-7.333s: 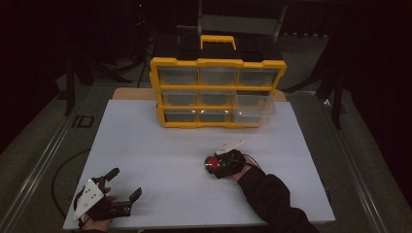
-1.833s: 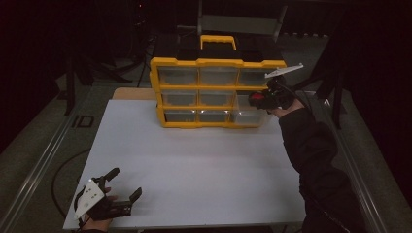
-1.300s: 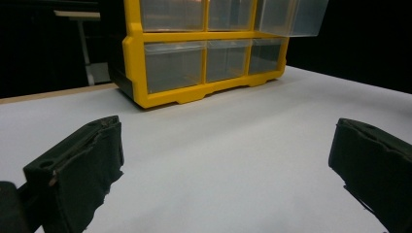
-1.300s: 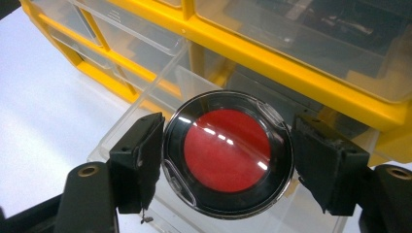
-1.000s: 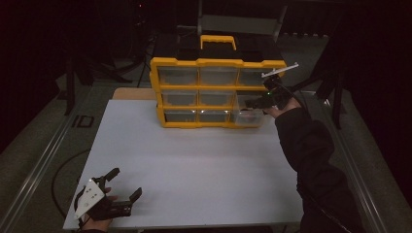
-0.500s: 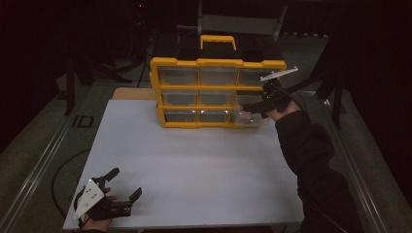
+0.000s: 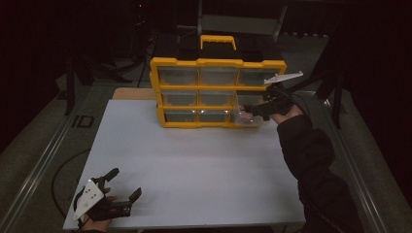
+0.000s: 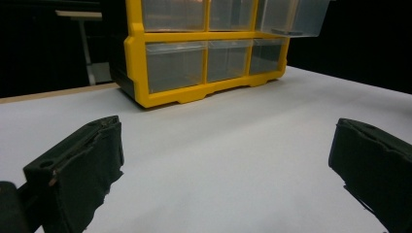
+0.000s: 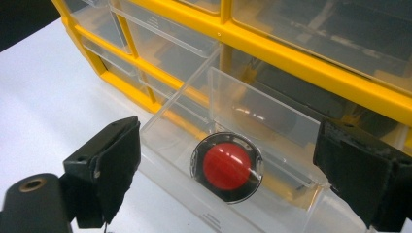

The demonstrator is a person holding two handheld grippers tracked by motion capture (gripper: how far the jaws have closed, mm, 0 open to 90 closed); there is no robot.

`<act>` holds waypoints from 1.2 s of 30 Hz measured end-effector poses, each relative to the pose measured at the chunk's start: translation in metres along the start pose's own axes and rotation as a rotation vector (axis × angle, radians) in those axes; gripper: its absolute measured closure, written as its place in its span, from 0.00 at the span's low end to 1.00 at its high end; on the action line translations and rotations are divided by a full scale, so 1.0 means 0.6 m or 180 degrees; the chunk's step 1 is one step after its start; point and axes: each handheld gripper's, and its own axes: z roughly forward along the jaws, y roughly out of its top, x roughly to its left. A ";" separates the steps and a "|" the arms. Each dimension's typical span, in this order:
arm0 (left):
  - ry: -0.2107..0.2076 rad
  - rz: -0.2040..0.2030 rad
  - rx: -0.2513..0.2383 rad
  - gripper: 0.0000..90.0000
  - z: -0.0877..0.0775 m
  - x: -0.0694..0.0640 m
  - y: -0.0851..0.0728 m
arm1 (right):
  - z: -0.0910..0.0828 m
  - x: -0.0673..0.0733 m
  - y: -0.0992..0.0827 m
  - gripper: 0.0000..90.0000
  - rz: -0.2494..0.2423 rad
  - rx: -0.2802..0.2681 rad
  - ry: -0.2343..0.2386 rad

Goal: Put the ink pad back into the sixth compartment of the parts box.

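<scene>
A yellow drawer cabinet (image 7: 218, 92) stands at the far side of the white table (image 7: 194, 160). Its middle right clear drawer (image 9: 272, 111) is pulled out. A round red piece in a clear ring (image 9: 226, 166) lies flat inside that drawer. My right gripper (image 9: 228, 160) hovers just over it; its jaws have just been opening and stand wide, touching nothing. From above, the right gripper (image 7: 252, 110) is at the drawer (image 7: 250, 119). My left gripper (image 7: 125, 183) rests open at the table's near left corner, holding nothing, with the cabinet (image 8: 136, 53) far ahead of it.
The cabinet's other clear drawers are pushed in. A black-sleeved arm (image 7: 311, 165) reaches along the table's right side. A wide bare stretch of table lies between the cabinet and the left gripper (image 8: 228, 160). The surroundings are dark.
The right gripper carried the red piece from the table up to the pulled-out drawer, then opened and let it go there. The left gripper has not moved.
</scene>
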 end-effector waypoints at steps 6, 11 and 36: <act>0.0009 0.0009 0.0008 0.00 -0.001 0.000 0.000 | -0.015 0.008 -0.004 0.11 -0.0050 -0.0062 0.0006; 0.0018 -0.0002 0.0002 0.00 -0.002 0.000 -0.001 | -0.025 0.013 -0.013 0.11 -0.0082 -0.0099 -0.0008; 0.0018 0.0001 0.0014 0.00 -0.002 0.000 -0.001 | -0.049 0.028 -0.090 0.11 -0.0074 -0.0251 0.0113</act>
